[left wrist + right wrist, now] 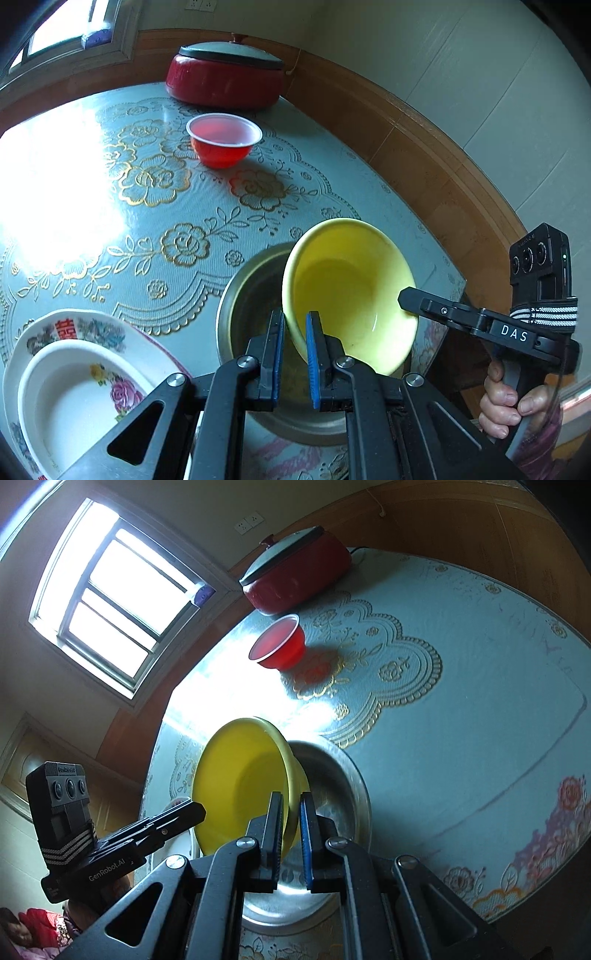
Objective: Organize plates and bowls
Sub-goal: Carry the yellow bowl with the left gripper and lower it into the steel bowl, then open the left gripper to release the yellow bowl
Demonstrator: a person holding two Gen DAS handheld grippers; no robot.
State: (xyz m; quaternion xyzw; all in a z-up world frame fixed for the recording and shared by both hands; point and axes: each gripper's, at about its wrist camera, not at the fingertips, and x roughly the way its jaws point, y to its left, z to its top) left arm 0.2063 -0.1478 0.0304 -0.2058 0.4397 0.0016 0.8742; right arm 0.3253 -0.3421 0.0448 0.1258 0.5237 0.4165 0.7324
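A yellow bowl [351,291] hangs tilted over a metal basin [243,295] on the table. My left gripper [295,325] is shut on its near rim. My right gripper [410,297] grips the opposite rim, with a hand on its handle. In the right wrist view, the right gripper [293,805] pinches the yellow bowl's [240,775] rim above the metal basin [332,775], and the left gripper [195,812] holds the far side. A red plastic bowl [225,140] stands further back. A white bowl [74,398] sits in a floral plate [74,325] at the lower left.
A red pot with a grey lid [225,74] stands at the table's far edge by the wooden wall panel. The flowered tablecloth [147,221] covers the table. A window [110,590] glares at the left. A person in red [37,930] is low in the corner.
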